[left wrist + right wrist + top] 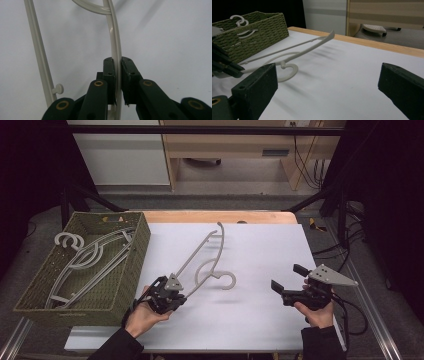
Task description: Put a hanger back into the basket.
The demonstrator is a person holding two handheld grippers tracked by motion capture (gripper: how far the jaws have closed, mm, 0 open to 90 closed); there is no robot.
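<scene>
Two grippers work over one big white table (260, 320). At about nine o'clock on the table sits a green woven basket (127, 270). Some pale hangers (87, 257) already lie inside it, with their hooks poking up at the far corner.

One more grey-white plastic hanger (210, 252) is out on the table, near the middle. Its hook curls toward four o'clock and one long arm points up toward twelve o'clock. It looks tipped up off the sheet at the far end.

Down at seven o'clock, the left gripper (181, 296) pinches the hanger's near arm. Its black jaws are pressed tight on the thin bar, one on each side. At four o'clock, the right gripper (286, 277) waits with its jaws spread wide and nothing between them.

So I think the job is partly done. Some hangers are packed away. This one is grabbed but still has to go over to the basket and be let go.
</scene>
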